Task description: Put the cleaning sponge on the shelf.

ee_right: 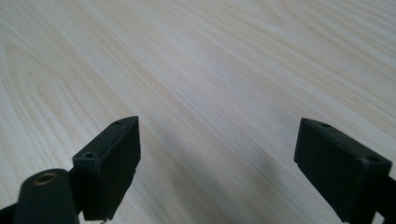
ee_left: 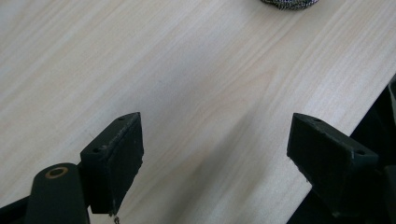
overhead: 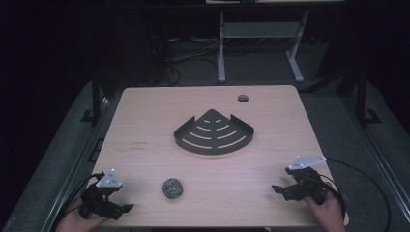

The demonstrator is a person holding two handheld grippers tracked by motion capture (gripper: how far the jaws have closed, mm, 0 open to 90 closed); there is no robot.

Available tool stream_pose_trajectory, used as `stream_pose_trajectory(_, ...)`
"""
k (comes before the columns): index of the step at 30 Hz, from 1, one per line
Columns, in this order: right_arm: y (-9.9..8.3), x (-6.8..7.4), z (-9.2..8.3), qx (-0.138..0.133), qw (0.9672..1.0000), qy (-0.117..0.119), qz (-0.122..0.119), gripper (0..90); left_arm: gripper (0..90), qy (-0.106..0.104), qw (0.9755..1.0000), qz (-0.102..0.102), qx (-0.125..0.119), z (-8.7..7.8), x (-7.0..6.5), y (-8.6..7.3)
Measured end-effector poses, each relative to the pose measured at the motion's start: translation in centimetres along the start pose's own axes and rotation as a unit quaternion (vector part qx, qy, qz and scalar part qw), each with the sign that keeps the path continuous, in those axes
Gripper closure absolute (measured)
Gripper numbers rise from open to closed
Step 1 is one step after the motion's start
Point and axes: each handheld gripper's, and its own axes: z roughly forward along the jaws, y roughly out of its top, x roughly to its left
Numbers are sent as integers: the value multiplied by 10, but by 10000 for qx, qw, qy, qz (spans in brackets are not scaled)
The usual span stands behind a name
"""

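Left gripper (overhead: 126, 209): we see its jaws spread wide, holding nothing, just left of the steel scrubber ball (overhead: 171, 187).
Right gripper (overhead: 277, 189): jaws wide apart, empty, well right of the ball.
Ball: alone on the table (overhead: 145, 116).

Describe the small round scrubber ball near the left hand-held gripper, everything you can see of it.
The scrubber ball looks like a grey, tangled metal-wire scourer, roughly round and loosely woven. It rests directly on the wooden table near the front edge, in front of the dark corner shelf tray and apart from it. The open left hand-held gripper sits beside it without touching. Its lower edge shows in the left gripper view.
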Motion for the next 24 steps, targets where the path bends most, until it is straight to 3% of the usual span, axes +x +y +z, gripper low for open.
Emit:
stream_pose_trajectory(13, 0, 0, 0, -11, 10000, -7, 7, 142, 180, -63, 10000, 73, -4, 1, -3, 7)
stream_pose_trajectory(24, 0, -1, -3, -18, 10000, -23, 17, 142, 181, -147, 9994, 305, 27, 5, -11, 22)
